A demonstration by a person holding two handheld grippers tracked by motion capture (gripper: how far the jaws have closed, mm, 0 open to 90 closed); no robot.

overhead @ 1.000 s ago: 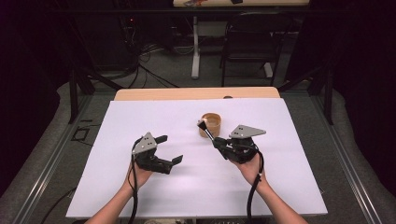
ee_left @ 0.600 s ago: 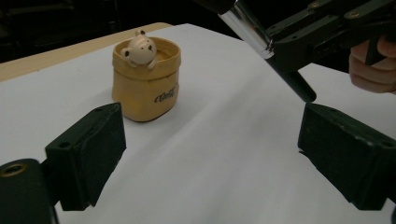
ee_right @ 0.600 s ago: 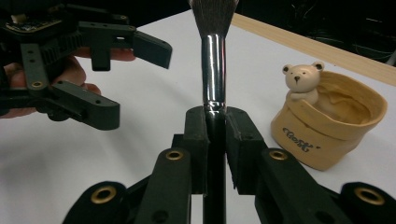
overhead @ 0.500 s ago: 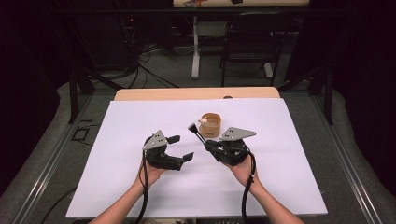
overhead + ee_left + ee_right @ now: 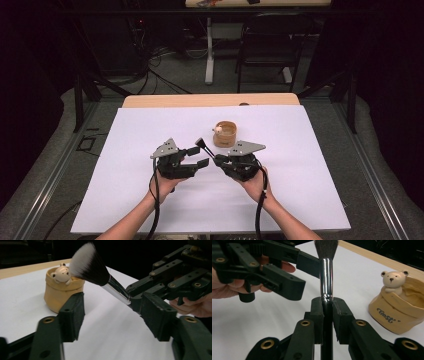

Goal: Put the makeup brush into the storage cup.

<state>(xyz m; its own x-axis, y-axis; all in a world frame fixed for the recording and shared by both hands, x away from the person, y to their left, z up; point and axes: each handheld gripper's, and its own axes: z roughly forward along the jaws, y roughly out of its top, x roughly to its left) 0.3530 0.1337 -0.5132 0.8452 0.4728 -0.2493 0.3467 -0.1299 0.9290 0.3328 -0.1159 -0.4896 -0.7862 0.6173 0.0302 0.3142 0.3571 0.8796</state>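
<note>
Brush (image 5: pixel 326 272) clamped by handle in right gripper (image 5: pixel 327 305), above white table (image 5: pixel 150 210); left gripper (image 5: pixel 112 315) half-open, just closing around ferrule, not yet gripping. Handover begun; bear pot (image 5: pixel 226 134) beside.

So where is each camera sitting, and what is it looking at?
High view: above the person's side, looking forward and down at the table; forearms and both claws show.
Left gripper view: rides the left claw, facing the brush and bear pot.
Right gripper view: rides the right claw, clamped on the brush.
All share brush and pot.
</note>
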